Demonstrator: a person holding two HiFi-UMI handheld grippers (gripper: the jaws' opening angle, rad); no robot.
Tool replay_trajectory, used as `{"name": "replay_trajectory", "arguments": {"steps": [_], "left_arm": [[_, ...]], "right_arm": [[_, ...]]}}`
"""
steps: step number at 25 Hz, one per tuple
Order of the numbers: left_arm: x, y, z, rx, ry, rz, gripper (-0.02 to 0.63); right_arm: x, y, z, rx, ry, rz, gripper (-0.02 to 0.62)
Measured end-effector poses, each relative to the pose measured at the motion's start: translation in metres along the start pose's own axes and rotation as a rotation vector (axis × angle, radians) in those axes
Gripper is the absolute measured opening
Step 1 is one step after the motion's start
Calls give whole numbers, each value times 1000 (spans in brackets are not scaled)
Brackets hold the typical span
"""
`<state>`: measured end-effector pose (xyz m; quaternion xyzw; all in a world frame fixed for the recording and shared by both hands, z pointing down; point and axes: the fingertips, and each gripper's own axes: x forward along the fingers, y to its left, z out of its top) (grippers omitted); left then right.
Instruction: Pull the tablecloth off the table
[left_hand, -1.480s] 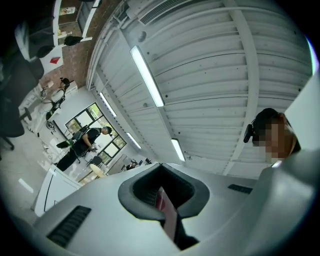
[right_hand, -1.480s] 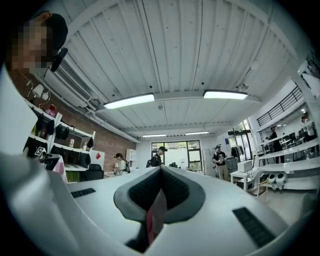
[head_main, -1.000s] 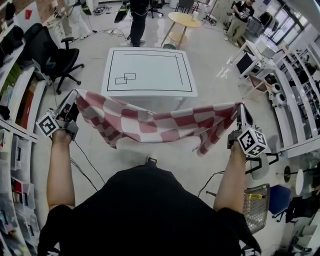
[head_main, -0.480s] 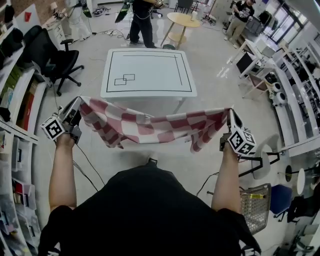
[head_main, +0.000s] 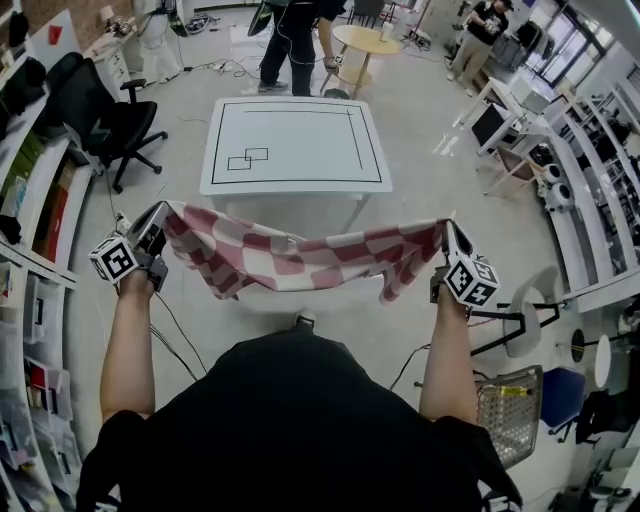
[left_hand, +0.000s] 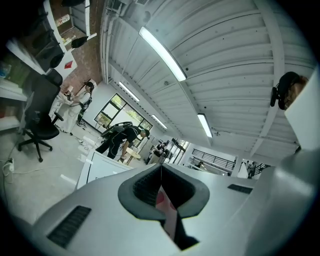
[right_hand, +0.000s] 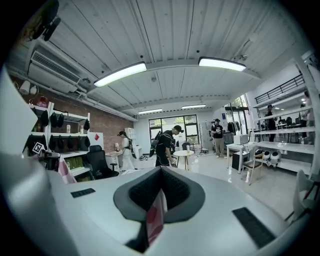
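A red-and-white checked tablecloth (head_main: 300, 258) hangs in the air in front of me, stretched between both grippers and sagging in the middle. My left gripper (head_main: 158, 226) is shut on its left corner, and a strip of the cloth (left_hand: 165, 207) shows pinched between its jaws. At the other end my right gripper (head_main: 445, 240) is shut on the right corner, with cloth (right_hand: 155, 217) caught between the jaws there too. Just beyond the cloth stands the bare white table (head_main: 295, 145) with black lines on its top.
A black office chair (head_main: 105, 120) stands left of the table, shelves (head_main: 25, 200) run along the left wall. A person (head_main: 295, 30) bends near a round wooden table (head_main: 365, 42) behind. Desks and stools line the right side. A wire basket (head_main: 505, 410) sits near my right elbow.
Both grippers have drawn slightly inward and toward me with the cloth, which sags more. The person behind the table has moved right and bent forward.
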<state>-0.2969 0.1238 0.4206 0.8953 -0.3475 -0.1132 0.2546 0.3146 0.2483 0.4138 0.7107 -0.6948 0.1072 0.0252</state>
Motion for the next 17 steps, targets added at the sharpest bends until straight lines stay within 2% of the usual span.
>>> {"name": "replay_trajectory", "arguments": {"steps": [6,11,17], "left_arm": [[-2,21,2,-8,7,48,20],[-7,11,-19,-38,13,32,20],[-4,20,-8,-95,35,87,20]], "right_arm": [[6,9,-6,-1,29,4,28],[-7,2,-21,3,37,7,28],[3,9,-6,14,44,8,28]]}}
